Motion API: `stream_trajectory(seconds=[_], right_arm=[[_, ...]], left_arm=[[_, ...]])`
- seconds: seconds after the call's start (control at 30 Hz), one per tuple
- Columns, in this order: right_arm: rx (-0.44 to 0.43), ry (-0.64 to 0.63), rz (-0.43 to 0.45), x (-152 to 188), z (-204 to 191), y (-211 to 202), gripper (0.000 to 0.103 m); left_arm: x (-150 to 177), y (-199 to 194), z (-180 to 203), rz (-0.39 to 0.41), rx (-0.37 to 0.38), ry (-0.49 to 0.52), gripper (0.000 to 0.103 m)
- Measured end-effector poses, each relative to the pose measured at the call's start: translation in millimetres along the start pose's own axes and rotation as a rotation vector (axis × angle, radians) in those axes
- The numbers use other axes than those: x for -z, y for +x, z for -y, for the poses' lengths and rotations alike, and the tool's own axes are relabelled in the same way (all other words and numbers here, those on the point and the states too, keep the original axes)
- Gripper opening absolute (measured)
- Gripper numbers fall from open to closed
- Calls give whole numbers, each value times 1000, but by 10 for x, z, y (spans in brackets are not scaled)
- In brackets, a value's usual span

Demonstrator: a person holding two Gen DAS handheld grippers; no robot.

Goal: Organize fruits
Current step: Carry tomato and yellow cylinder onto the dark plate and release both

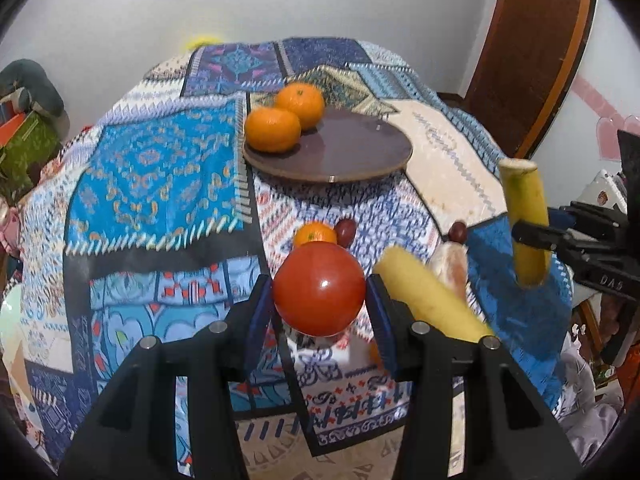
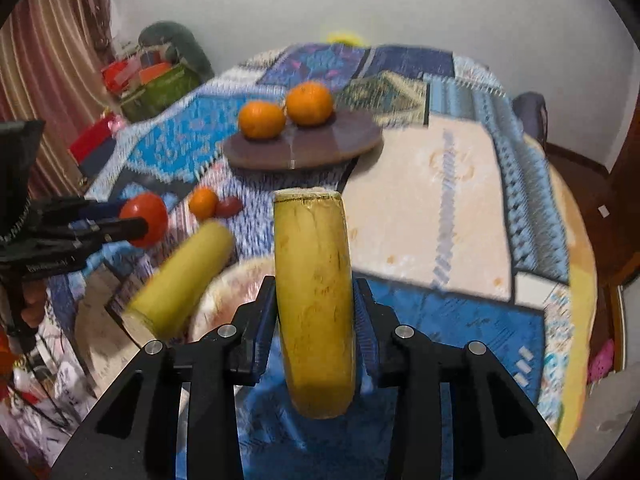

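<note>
My left gripper point(image 1: 319, 294) is shut on a red tomato point(image 1: 319, 289) and holds it above the patterned tablecloth; it also shows in the right wrist view point(image 2: 145, 220). My right gripper point(image 2: 315, 300) is shut on an upright banana piece point(image 2: 314, 300), seen at the right in the left wrist view point(image 1: 525, 220). A brown round plate point(image 1: 344, 152) further back carries two oranges point(image 1: 273, 129) point(image 1: 301, 105). On the cloth lie another banana piece point(image 1: 428, 296), a small orange point(image 1: 315, 234), two dark red fruits point(image 1: 345, 231) point(image 1: 457, 231) and a peeled citrus piece point(image 1: 453, 266).
The round table is covered by a blue patchwork cloth point(image 1: 152, 168). A wooden door point(image 1: 532, 52) stands at the back right. Bags and boxes point(image 2: 156, 80) sit beyond the table's left side. A pale bowl point(image 2: 224, 292) lies under the banana pieces.
</note>
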State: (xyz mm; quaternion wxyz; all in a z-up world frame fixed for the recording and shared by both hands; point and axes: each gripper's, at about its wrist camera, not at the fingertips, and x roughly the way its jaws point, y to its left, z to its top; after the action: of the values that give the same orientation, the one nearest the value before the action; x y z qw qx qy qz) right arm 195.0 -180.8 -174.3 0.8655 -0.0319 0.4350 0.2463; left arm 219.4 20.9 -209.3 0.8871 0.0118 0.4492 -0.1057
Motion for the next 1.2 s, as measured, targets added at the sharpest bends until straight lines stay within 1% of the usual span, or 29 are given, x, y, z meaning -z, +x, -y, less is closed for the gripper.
stream_trajectory(seconds=[0.13,0.3,0.47,0.67,0.93,1.2], right_arm=[[18,-5,63,-200,15,-154,34],[26,-19,118,-437,4,-233,34],[33,-42,145,-639,-19,-203,34],[25,-60,171,-852,-71,-112,34],[-1,-61,168,-1097,-111,183,34],[-17,-72,124,-1259,-179,600,34]], left_arm=[[-164,-60,29,35,-2,8,47],[-381,-123,57,79,-3,14,47],[-573,-142,54,113,-7,12,47],[-757,-43,6,124,-10,13,47],[-944,202,-58,119,-14,28,47],[-969,598,-179,70,-2,8,47]])
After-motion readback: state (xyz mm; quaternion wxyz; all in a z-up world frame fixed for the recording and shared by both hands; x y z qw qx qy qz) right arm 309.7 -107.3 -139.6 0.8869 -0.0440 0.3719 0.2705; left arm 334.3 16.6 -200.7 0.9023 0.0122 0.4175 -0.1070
